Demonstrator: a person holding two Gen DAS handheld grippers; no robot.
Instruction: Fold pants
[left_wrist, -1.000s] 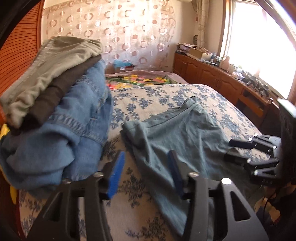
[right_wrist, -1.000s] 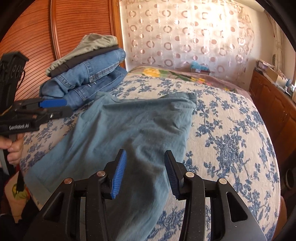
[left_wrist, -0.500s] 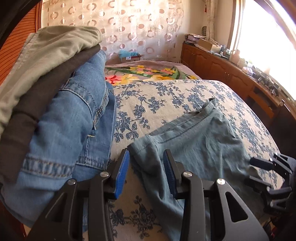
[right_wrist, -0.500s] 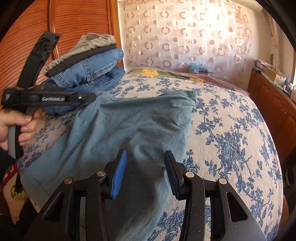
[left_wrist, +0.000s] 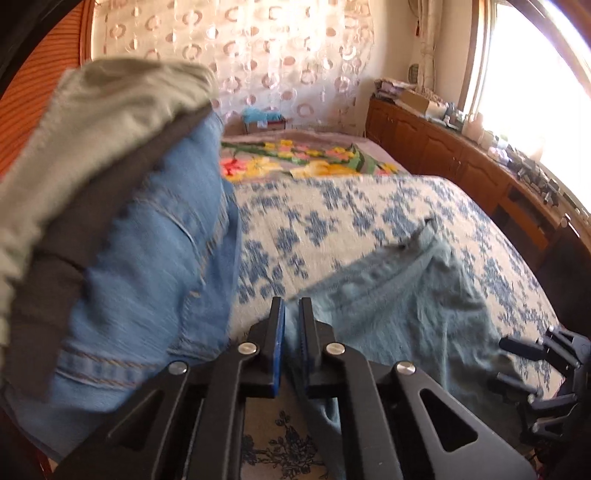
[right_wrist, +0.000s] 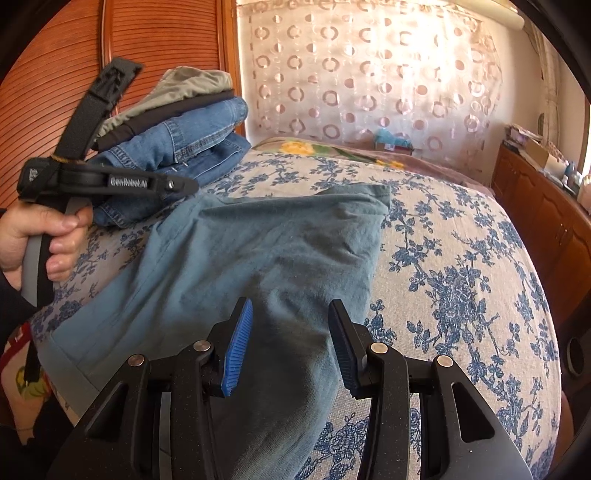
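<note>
- The left gripper (left_wrist: 291, 321) has just been closing, and its blue pads now pinch a corner of the teal pants (right_wrist: 258, 258) near the waistband.
- The right gripper (right_wrist: 290, 347) hangs open over one pant leg at 6 o'clock, with cloth under it but not squeezed.
- The teal pants lie spread flat on the bed (right_wrist: 461, 280), waist toward 12 o'clock, legs running down to 7 o'clock.
- I think the folding has only just begun: one corner is grabbed, no fold is made yet.
- Left to do, I guess: grab the leg, bring it over, then fold again.
- At 10 o'clock sits a pile of folded clothes (right_wrist: 177, 125), jeans under gray ones, just beside the pants.
</note>
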